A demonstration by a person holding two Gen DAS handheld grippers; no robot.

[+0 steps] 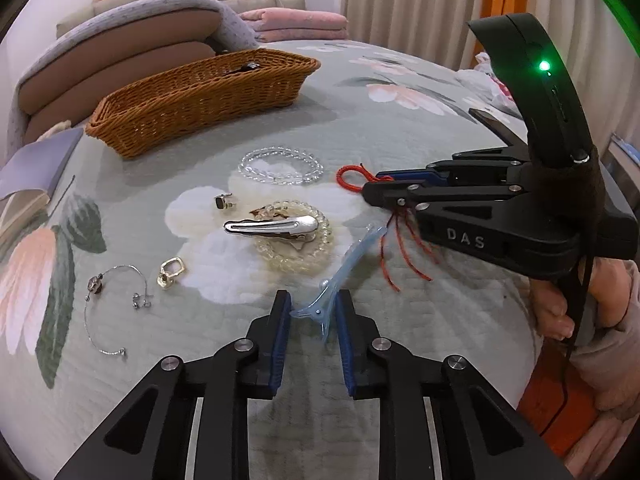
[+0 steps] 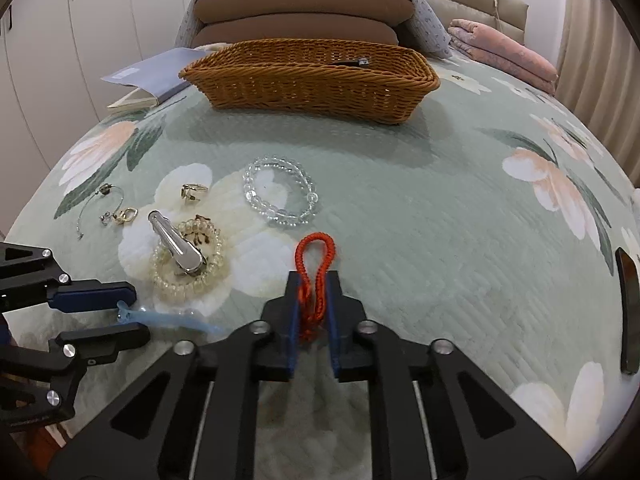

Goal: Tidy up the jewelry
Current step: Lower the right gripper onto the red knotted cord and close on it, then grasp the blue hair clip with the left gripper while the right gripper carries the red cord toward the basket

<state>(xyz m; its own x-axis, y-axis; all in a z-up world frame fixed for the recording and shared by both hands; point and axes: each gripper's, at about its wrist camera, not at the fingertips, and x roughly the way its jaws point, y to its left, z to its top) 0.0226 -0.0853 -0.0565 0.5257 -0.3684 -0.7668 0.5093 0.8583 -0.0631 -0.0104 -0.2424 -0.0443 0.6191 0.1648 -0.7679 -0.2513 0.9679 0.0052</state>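
My left gripper (image 1: 311,312) straddles the handle end of a light blue hair clip (image 1: 340,276) on the bedspread; its jaws are apart and do not press it. It also shows in the right wrist view (image 2: 132,312). My right gripper (image 2: 313,296) is shut on a red braided cord (image 2: 314,264), whose loop sticks out forward; its tassels hang below the fingers in the left wrist view (image 1: 400,248). A clear bead bracelet (image 2: 280,192), a silver hair clip (image 2: 176,246) on a yellowish bead bracelet (image 2: 188,268), rings and a thin silver bangle (image 1: 108,308) lie loose.
A brown wicker basket (image 2: 312,84) with one dark item inside stands at the far side of the bed. A book (image 2: 148,76) lies left of it. Pillows and a pink blanket are behind. A dark phone (image 2: 628,312) lies at the right.
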